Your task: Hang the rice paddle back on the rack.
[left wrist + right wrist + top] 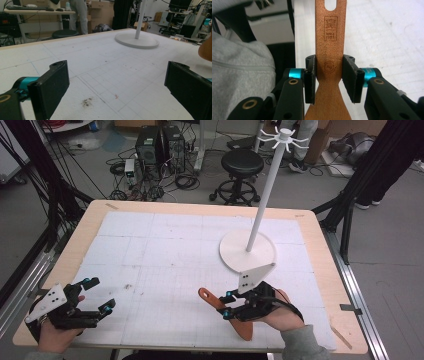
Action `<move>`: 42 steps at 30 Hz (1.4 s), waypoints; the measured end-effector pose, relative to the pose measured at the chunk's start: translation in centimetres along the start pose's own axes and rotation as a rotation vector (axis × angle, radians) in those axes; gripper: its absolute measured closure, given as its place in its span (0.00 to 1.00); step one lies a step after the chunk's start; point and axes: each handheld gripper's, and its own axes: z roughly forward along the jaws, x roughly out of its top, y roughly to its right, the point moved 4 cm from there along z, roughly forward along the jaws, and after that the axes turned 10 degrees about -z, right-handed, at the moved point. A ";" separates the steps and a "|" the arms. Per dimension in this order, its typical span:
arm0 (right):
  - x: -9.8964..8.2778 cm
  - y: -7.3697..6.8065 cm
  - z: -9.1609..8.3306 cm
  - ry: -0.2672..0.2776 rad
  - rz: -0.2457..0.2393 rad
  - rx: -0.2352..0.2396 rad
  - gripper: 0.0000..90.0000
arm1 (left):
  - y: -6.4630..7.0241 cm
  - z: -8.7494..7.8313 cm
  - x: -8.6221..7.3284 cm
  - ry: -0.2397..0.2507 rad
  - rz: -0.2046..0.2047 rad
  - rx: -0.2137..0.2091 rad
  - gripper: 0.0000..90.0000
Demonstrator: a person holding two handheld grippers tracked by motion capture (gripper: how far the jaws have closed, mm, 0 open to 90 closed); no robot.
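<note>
1. Right tongs [226, 306] are clamped on the wooden spatula [235, 316]; in the right gripper view the pads [310, 79] press both edges of its narrow neck [329, 67], just above where the blade widens.
2. Left tongs [95, 296] stand wide open with nothing between them, low over the desk [165, 245] at your near left, well apart from the spatula.
3. You hold the spatula above the desk at your near right. Its long axis runs slantwise: the handle end with the hanging slot [330, 5] points up and left, the blade toward you.
4. The white hook stand [265, 195] rises beyond your right hand [280, 312], just past it. Judging from this, the slot must travel up and away toward the hooks [284, 137].
</note>
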 end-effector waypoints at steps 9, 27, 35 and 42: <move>-0.3 0.3 -2.7 0.141 -0.020 0.004 0.72 | 0.0 0.0 0.0 -0.002 -0.002 0.002 0.07; -1.7 1.5 -8.2 0.343 -0.022 -0.065 0.72 | -0.1 0.0 -0.1 -0.002 -0.007 0.002 0.07; -3.6 2.6 -11.1 0.366 0.036 -0.127 0.72 | -0.1 -0.1 -0.1 0.000 -0.011 0.002 0.07; -4.7 3.6 -13.4 0.398 0.064 -0.164 0.72 | 0.1 0.0 -0.1 -0.005 -0.015 -0.023 0.07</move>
